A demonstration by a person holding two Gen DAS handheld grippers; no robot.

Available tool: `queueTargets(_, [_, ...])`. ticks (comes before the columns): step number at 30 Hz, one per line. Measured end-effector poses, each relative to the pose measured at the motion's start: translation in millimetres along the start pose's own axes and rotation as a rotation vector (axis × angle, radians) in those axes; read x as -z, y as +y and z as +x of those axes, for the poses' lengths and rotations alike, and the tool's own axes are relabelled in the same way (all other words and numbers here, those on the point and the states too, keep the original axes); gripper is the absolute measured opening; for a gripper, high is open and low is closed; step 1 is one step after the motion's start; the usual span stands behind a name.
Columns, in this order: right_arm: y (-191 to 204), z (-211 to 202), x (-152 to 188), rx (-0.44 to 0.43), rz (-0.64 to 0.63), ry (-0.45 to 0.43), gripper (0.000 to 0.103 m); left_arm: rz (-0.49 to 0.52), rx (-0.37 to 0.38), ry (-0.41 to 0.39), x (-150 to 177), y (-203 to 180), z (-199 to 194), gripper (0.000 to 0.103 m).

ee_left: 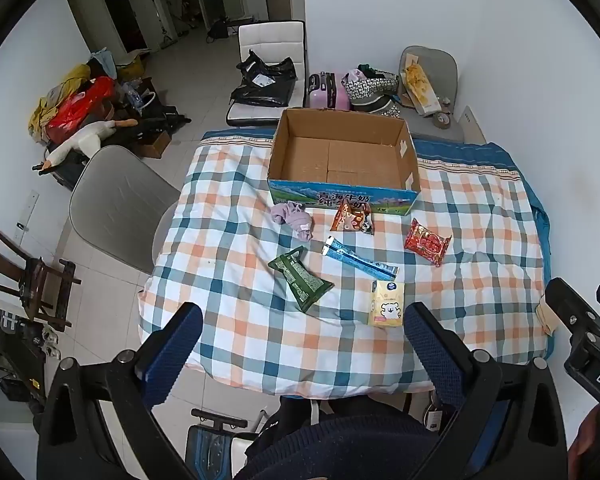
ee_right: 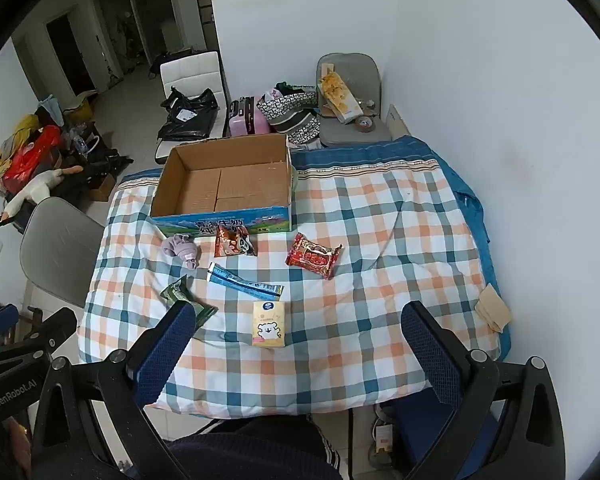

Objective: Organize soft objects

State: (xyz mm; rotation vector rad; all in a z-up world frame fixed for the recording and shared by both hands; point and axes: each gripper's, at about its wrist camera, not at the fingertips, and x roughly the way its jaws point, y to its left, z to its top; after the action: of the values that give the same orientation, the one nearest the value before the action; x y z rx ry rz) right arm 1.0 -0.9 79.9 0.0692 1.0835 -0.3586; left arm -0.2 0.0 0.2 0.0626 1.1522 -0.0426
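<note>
An empty cardboard box (ee_left: 342, 160) (ee_right: 224, 184) stands at the far side of the checked tablecloth (ee_left: 228, 264) (ee_right: 380, 240). In front of it lie a lilac sock bundle (ee_left: 294, 218) (ee_right: 182, 249), an orange snack pack (ee_left: 352, 218) (ee_right: 233, 242), a red snack pack (ee_left: 427, 242) (ee_right: 314, 256), a blue stick pack (ee_left: 360, 260) (ee_right: 244, 283), a green pouch (ee_left: 300, 278) (ee_right: 188, 300) and a yellow tissue pack (ee_left: 386, 304) (ee_right: 268, 325). My left gripper (ee_left: 304, 322) and right gripper (ee_right: 300, 320) are open, empty, held above the table's near edge.
A beige cloth (ee_right: 494, 307) (ee_left: 546, 314) lies at the table's right edge by the wall. A grey chair (ee_left: 116, 204) (ee_right: 56, 248) stands left of the table, another grey chair (ee_right: 350, 100) behind it. Bags and a pink suitcase (ee_left: 326, 90) sit beyond the box.
</note>
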Motion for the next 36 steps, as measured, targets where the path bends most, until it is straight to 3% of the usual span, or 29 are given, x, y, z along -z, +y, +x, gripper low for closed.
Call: queueTargets(36, [1.0,-7.1,-0.8,0.004,-0.006,-0.016,0.103,0.015,-0.006,-0.051,-6.7,-0.5,-10.4,0.103])
